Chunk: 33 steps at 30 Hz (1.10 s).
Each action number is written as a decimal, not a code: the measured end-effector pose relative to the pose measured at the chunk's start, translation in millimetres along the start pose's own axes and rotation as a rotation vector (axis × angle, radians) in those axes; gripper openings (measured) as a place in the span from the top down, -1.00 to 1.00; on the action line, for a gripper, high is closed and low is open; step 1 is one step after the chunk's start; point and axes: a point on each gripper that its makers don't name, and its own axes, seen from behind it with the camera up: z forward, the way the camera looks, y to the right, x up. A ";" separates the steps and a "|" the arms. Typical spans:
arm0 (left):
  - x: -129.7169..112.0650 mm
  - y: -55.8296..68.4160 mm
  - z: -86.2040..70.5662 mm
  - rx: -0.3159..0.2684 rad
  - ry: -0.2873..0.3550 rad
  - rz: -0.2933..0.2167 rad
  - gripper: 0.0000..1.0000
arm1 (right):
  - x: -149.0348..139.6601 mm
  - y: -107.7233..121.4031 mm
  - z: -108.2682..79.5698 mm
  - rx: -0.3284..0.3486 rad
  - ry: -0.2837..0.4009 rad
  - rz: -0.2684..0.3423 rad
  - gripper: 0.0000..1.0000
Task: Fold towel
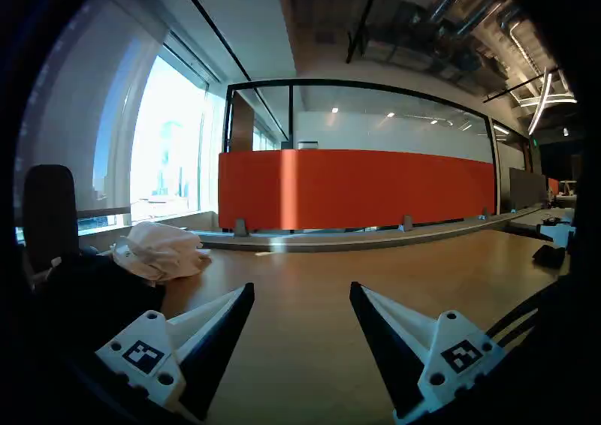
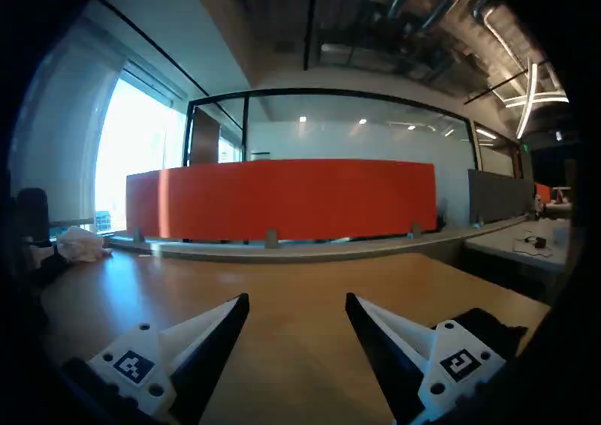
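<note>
The left gripper [image 1: 300,285] hovers low over the wooden surface [image 1: 391,263] with its jaws released: the two white fingers stand wide apart and bare wood shows between them. The towel [image 1: 158,251], white and crumpled into a loose heap, lies on the surface ahead of the jaws and to the left of the left finger, well apart from both fingertips. It rests against a dark mass whose nature cannot be determined. A black chair back [image 1: 49,215] stands farther left of the towel, in front of a bright window [image 1: 169,155]. Straight ahead of the jaws, at the far edge of the surface, an orange divider panel [image 1: 353,188] runs across the width. A small black object [image 1: 548,256] sits far to the right of the right finger. In the right gripper view, the right gripper [image 2: 297,296] is likewise low over the wooden surface [image 2: 300,275], jaws released and grasping nothing. From here the towel [image 2: 81,243] lies far ahead and far to the left of the jaws, near the window. The orange divider panel [image 2: 285,198] is directly ahead. A black item [image 2: 496,324] lies just beside the right finger, on its outer side.
</note>
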 end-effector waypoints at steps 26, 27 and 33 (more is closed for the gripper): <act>0.3 0.2 0.4 0.000 0.000 0.000 -0.88 | -3.2 -1.4 2.1 0.005 0.002 -0.017 -0.98; 0.2 0.1 0.4 0.000 0.000 0.000 -0.88 | -3.1 -1.4 2.2 0.005 0.002 -0.017 -0.98; 0.1 -0.1 0.2 0.000 0.000 0.000 -0.88 | -2.9 -1.4 2.2 0.005 0.001 -0.016 -0.98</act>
